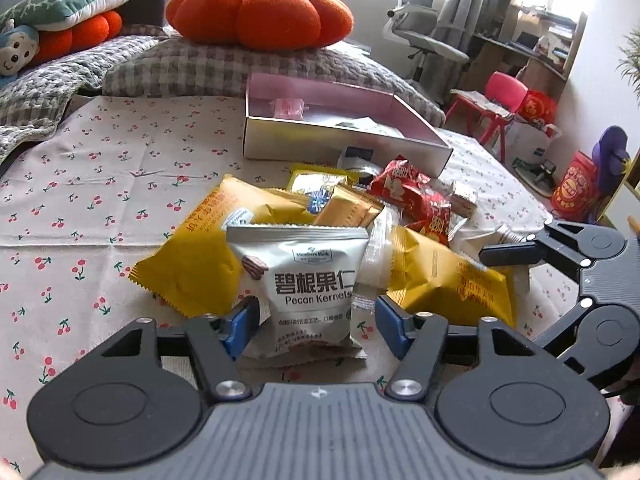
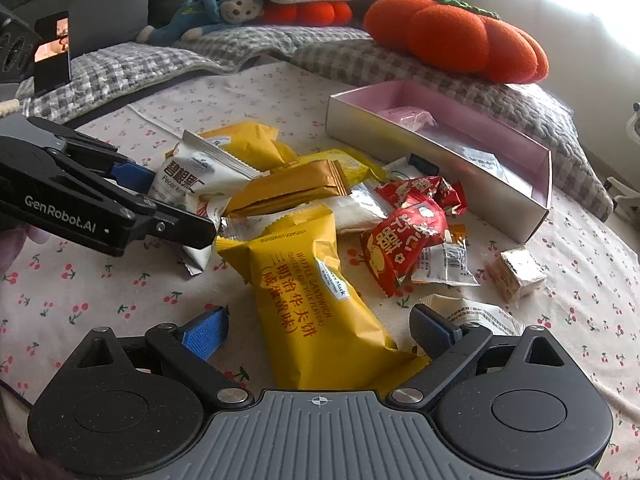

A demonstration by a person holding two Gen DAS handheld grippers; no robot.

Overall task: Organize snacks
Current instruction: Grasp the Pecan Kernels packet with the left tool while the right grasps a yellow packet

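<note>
A white pecan kernels packet (image 1: 308,292) lies at the near end of a snack pile on the cherry-print cloth. It sits between the blue pads of my left gripper (image 1: 316,324). The left pad touches its edge, the right pad stands a little off it, so the jaws are open. In the right wrist view, my right gripper (image 2: 318,330) is open wide around the near end of a yellow waffle sandwich packet (image 2: 320,300). My left gripper (image 2: 168,204) shows there at the left, straddling the pecan packet (image 2: 188,176). Red packets (image 2: 404,236) and a gold packet (image 2: 296,188) lie behind.
An open pink-lined box (image 1: 300,140) (image 2: 360,132) stands behind the pile with a few items inside. An orange pumpkin cushion (image 1: 260,12) rests on plaid bedding beyond it. A small wrapped cube (image 2: 516,276) lies at the right. A phone (image 2: 52,52) stands upright at far left.
</note>
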